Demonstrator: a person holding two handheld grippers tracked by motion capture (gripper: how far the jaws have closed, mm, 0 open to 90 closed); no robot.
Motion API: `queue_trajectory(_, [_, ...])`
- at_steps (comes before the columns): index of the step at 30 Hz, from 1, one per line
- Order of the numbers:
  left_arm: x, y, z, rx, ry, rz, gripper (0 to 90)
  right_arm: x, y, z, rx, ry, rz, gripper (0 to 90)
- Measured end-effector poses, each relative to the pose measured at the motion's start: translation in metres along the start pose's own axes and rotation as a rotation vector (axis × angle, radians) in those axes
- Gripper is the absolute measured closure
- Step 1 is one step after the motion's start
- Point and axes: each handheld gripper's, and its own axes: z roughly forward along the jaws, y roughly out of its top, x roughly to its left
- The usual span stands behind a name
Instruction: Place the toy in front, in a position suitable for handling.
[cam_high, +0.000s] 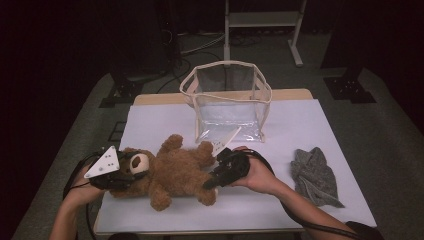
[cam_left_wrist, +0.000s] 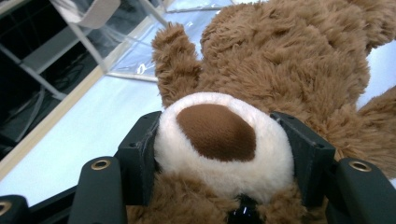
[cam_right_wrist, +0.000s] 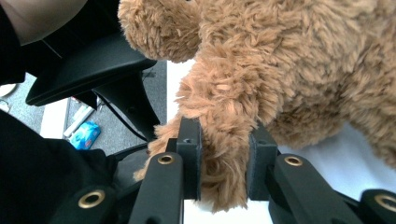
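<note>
A brown teddy bear (cam_high: 172, 172) lies on its back across the white table cover (cam_high: 300, 125), head to the left. My left gripper (cam_high: 131, 170) is shut on the bear's head; in the left gripper view both black pads squeeze the sides of the white muzzle (cam_left_wrist: 217, 140). My right gripper (cam_high: 212, 181) is shut on one of the bear's legs; in the right gripper view the furry leg (cam_right_wrist: 224, 140) is pinched between the two jaws. The bear's body (cam_right_wrist: 289, 70) hangs just above the white surface there.
A clear plastic bag with beige trim (cam_high: 227, 102) stands open at the back of the table, just behind the bear. A crumpled grey cloth (cam_high: 314, 175) lies at the right. The table's front edge runs close below the bear.
</note>
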Motion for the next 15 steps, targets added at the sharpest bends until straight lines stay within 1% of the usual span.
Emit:
queue_trajectory(1, [-0.001, 0.002, 0.005, 0.005, -0.009, 0.007, 37.4, 0.001, -0.003, -0.003, 0.006, -0.010, -0.007, 71.9])
queue_trajectory(2, [-0.001, 0.004, 0.008, 0.004, -0.013, 0.007, 37.5, 0.001, -0.004, -0.004, 0.008, -0.012, -0.003, 72.0])
queue_trajectory(5, [-0.002, 0.006, 0.012, -0.001, -0.022, 0.007, 37.8, 0.002, -0.009, -0.011, 0.003, -0.018, 0.003, 72.0])
queue_trajectory(8, [-0.003, 0.015, 0.020, -0.005, -0.038, 0.016, 37.9, 0.004, -0.013, -0.019, 0.002, -0.031, 0.006, 72.0])
queue_trajectory(9, [-0.003, 0.017, 0.022, -0.008, -0.039, 0.018, 37.9, 0.004, -0.014, -0.022, 0.000, -0.035, -0.001, 72.0])
queue_trajectory(10, [-0.004, 0.021, 0.024, -0.011, -0.044, 0.023, 37.9, 0.006, -0.015, -0.024, 0.002, -0.041, 0.006, 72.0])
queue_trajectory(11, [-0.004, 0.024, 0.026, -0.014, -0.046, 0.027, 37.9, 0.007, -0.017, -0.029, 0.000, -0.047, -0.006, 72.0])
queue_trajectory(13, [-0.005, 0.032, 0.032, -0.016, -0.057, 0.035, 37.9, 0.010, -0.019, -0.037, 0.005, -0.065, -0.011, 72.0])
queue_trajectory(15, [-0.005, 0.040, 0.038, -0.006, -0.069, 0.034, 37.9, 0.013, -0.022, -0.045, 0.006, -0.075, -0.010, 72.0])
